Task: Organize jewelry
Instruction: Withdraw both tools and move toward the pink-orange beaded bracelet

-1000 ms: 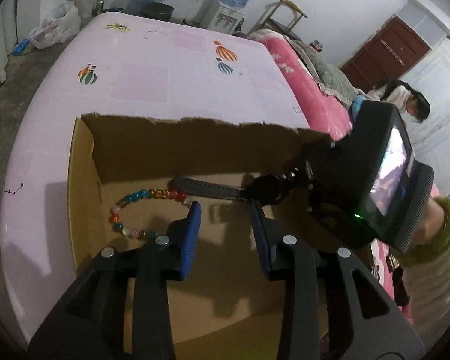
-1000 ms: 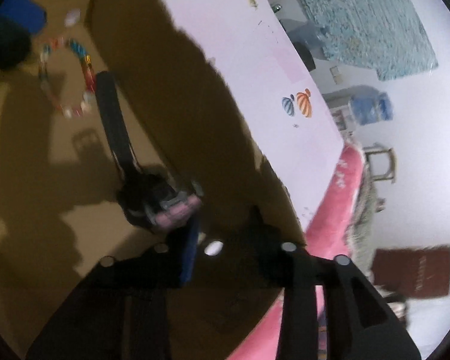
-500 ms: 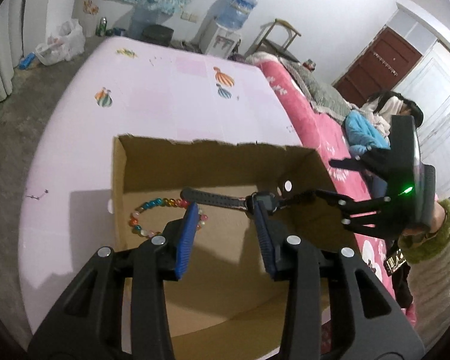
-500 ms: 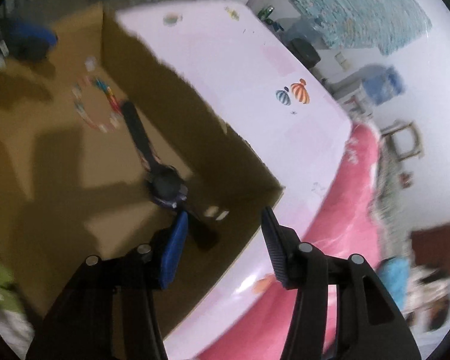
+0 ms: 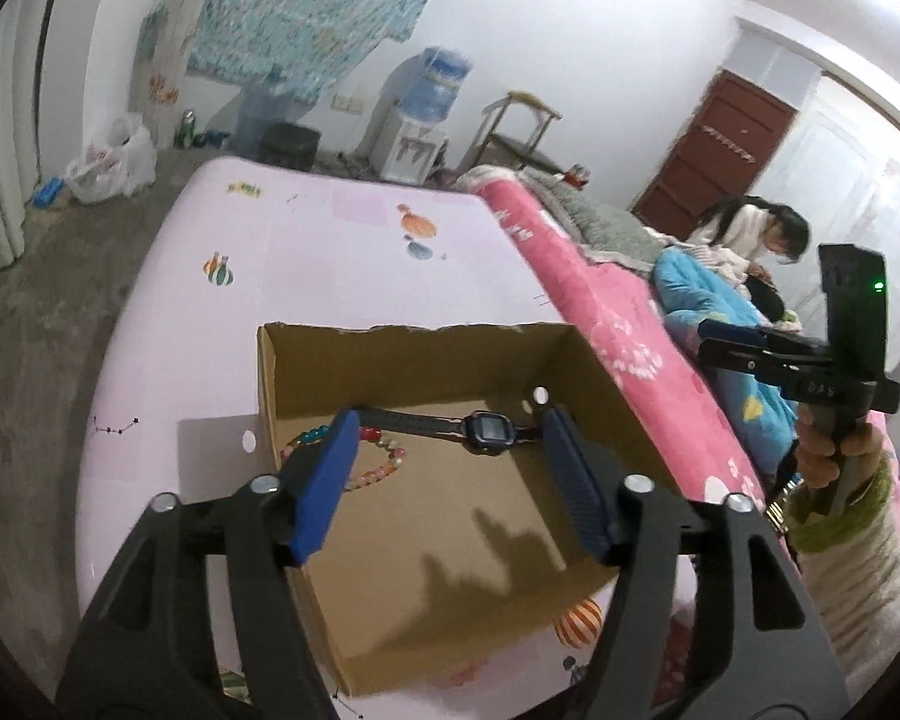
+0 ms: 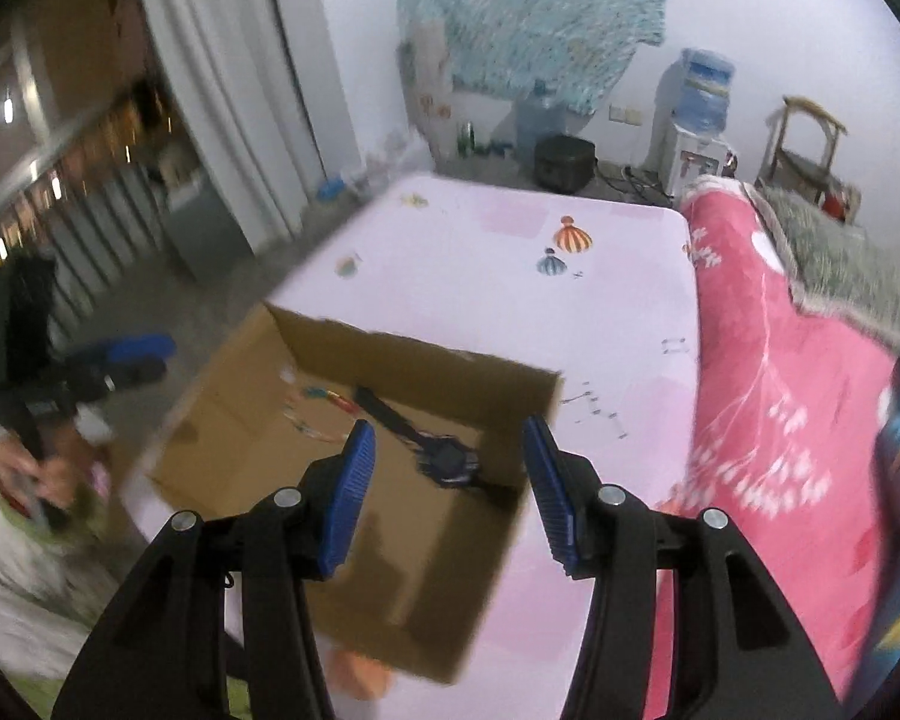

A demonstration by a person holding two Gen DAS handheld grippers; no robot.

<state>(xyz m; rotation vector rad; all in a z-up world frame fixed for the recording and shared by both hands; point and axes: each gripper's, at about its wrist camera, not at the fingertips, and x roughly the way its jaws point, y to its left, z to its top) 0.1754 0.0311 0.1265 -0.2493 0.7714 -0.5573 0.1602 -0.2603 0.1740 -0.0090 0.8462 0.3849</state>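
An open cardboard box (image 5: 414, 360) stands on the pink table. On its floor lie a black watch (image 5: 489, 429) with its strap stretched out and a bracelet of coloured beads (image 5: 384, 462). My left gripper (image 5: 448, 420) hovers above the box's near side; its jaws are opening and nothing is between them. My right gripper (image 6: 447, 426) hangs above the box (image 6: 426, 369), open and empty, with the watch (image 6: 447, 459) below it and the blurred bracelet (image 6: 318, 414) beyond. Each gripper also shows in the other's view: the right gripper (image 5: 705, 342) sits right of the box and the left gripper (image 6: 138, 354) left of it.
The table cover (image 5: 330, 276) is pink with balloon prints. A bed with a pink blanket (image 5: 600, 312) runs along the table's right side, and a person (image 5: 750, 228) sits beyond it. A water dispenser (image 5: 426, 114) and a chair (image 5: 516, 126) stand by the back wall.
Both grippers have risen and drawn back from inside the box. The right gripper has come away from the watch, which now lies on the box floor. The left jaws have spread wider.
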